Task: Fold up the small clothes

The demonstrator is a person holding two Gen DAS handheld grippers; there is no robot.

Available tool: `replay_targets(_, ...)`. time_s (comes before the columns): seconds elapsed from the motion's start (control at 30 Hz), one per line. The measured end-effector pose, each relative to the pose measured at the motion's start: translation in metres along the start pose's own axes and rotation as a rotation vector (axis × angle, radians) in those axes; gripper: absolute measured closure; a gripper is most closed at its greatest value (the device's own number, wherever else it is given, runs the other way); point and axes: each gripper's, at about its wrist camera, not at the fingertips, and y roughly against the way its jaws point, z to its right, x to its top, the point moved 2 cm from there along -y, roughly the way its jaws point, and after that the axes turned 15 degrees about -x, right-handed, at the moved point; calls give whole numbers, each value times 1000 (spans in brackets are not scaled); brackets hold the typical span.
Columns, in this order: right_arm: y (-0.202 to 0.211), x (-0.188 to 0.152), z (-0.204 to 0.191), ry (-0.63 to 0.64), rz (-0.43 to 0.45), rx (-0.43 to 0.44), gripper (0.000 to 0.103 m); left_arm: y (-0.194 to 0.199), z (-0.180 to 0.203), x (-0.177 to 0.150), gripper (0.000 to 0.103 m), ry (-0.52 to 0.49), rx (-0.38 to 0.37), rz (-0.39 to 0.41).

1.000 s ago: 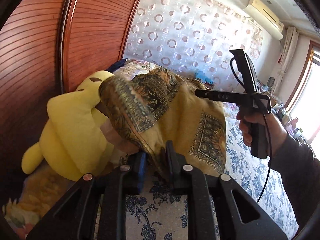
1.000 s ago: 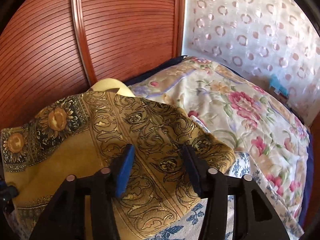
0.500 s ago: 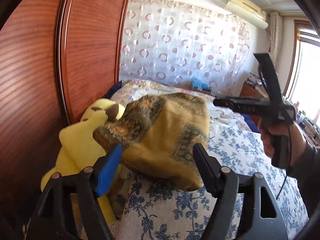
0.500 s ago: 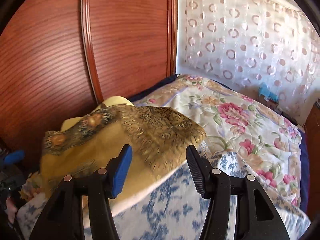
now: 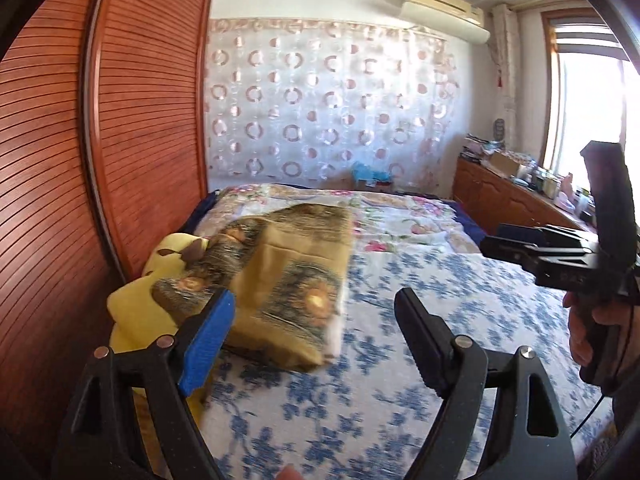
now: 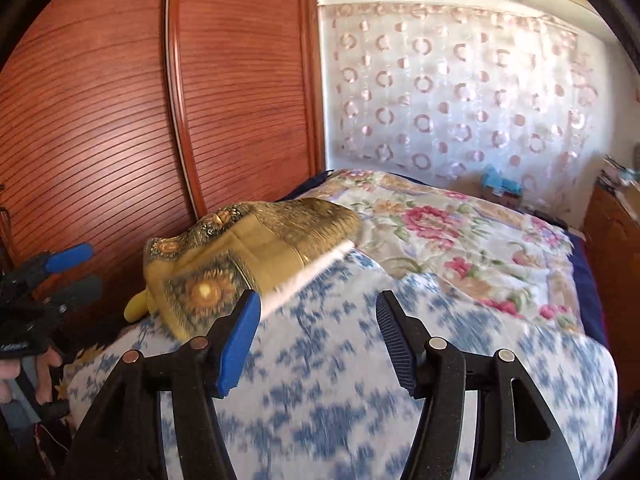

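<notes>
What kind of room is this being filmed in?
Most likely a home bedroom: a bed with floral covers, a wooden wardrobe with slatted doors beside it, and a wall air conditioner above a patterned curtain.

Folded mustard-gold cloth (image 5: 288, 280) with sunflower and paisley border, lying on blue-floral bedspread (image 5: 440, 300)

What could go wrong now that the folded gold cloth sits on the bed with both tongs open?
1. The gold cloth lies partly on the yellow plush toy, not flat, so it may slide or unfold.
2. It sits near the bed's edge by the wooden wardrobe and could slip into the gap.
3. Left tongs and right tongs, both empty, have just been opening; a finger may snag a fold.
</notes>
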Motion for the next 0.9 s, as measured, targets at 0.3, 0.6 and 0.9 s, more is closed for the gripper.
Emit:
replay_targets(0.3, 109, -41, 29, -117, 42, -205, 23, 3, 59, -4, 20, -66, -72, -21)
replay_targets(0.6, 185, -63, 44, -212, 90, -332, 22, 6, 93, 9, 20, -80, -78, 7)
replay_targets(0.9, 202, -72, 29, -232, 100, -359, 22, 5, 102, 7, 20, -82, -88, 1)
